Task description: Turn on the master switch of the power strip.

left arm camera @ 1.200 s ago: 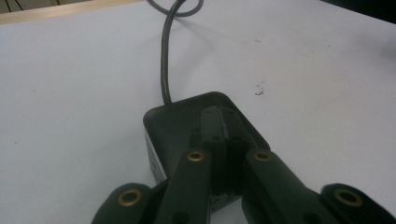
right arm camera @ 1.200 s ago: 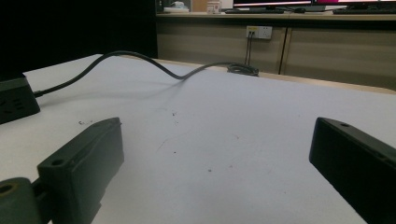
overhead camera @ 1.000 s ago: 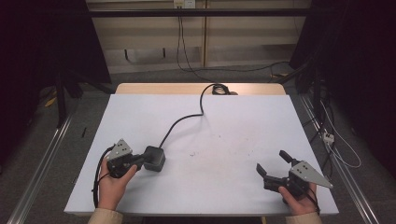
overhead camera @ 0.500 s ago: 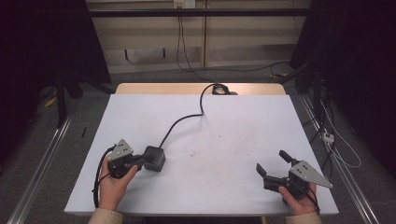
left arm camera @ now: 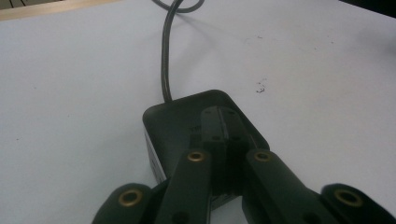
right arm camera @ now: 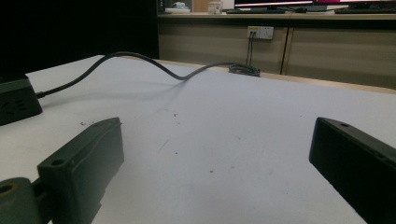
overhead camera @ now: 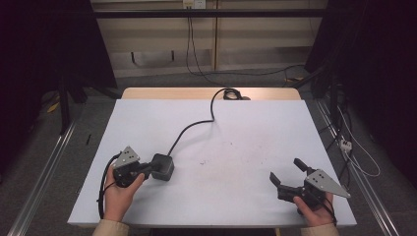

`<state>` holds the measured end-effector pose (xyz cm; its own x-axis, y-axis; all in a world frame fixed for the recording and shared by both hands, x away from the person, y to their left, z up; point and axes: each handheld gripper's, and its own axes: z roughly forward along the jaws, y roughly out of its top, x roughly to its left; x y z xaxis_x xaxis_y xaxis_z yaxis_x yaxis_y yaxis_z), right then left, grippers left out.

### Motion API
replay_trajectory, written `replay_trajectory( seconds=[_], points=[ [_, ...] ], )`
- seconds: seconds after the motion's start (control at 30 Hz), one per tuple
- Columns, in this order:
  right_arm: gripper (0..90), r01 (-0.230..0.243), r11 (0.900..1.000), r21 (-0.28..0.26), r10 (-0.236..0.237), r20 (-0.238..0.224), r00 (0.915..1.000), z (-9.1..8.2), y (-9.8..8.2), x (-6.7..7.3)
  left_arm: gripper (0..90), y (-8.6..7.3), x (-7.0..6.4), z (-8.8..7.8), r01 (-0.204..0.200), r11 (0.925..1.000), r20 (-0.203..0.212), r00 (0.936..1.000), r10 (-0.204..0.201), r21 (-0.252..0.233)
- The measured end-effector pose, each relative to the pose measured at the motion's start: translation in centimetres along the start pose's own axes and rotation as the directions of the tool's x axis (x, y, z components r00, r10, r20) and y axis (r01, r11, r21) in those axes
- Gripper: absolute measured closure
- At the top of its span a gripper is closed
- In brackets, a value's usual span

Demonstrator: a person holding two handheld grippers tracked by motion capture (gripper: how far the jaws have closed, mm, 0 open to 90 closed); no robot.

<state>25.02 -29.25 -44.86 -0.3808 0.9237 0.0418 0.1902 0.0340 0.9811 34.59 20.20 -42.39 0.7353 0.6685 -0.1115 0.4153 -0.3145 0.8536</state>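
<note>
Left gripper (overhead camera: 147, 169), lower left of high view: jaws together, tips resting on top of the black box (overhead camera: 163, 167), whose cord (overhead camera: 196, 125) runs toward top centre. Right gripper (overhead camera: 290, 174), lower right: jaws wide apart over the white table (overhead camera: 255, 128), nothing btwn them.

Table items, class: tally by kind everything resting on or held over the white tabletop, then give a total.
Black cube-shaped power box: 1
Black cable running from it: 1
Hand-held grippers, left gripper and right gripper: 2
Total: 4
</note>
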Motion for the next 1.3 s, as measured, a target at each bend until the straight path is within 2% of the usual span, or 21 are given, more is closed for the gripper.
replay_trajectory(
  seconds=[0.57,0.7,1.13,1.3],
  points=[
    [2.4,0.001,1.0,0.0,-0.001,0.006,1.0,0.07,0.01,-0.04,90.0,-0.05,0.15,0.0,0.027,0.9996,0.007,0.9996,-0.027,-0.007],
    [2.4,0.001,1.0,0.001,-0.001,0.009,1.0,0.13,0.01,-0.02,90.0,0.15,0.03,-0.02,0.019,0.9998,0.0,0.9998,-0.019,-0.005],
    [2.4,0.004,1.0,0.002,-0.004,0.015,0.9999,-0.05,-0.03,-0.18,90.0,0.23,0.1,-0.06,0.034,0.9994,-0.009,0.9994,-0.034,-0.008],
    [2.4,0.002,1.0,0.004,-0.002,0.02,0.9998,-0.08,-0.03,-0.2,87.0,0.49,0.0,-0.34,0.038,0.9986,-0.008,0.9992,-0.039,-0.036]
  ],
)
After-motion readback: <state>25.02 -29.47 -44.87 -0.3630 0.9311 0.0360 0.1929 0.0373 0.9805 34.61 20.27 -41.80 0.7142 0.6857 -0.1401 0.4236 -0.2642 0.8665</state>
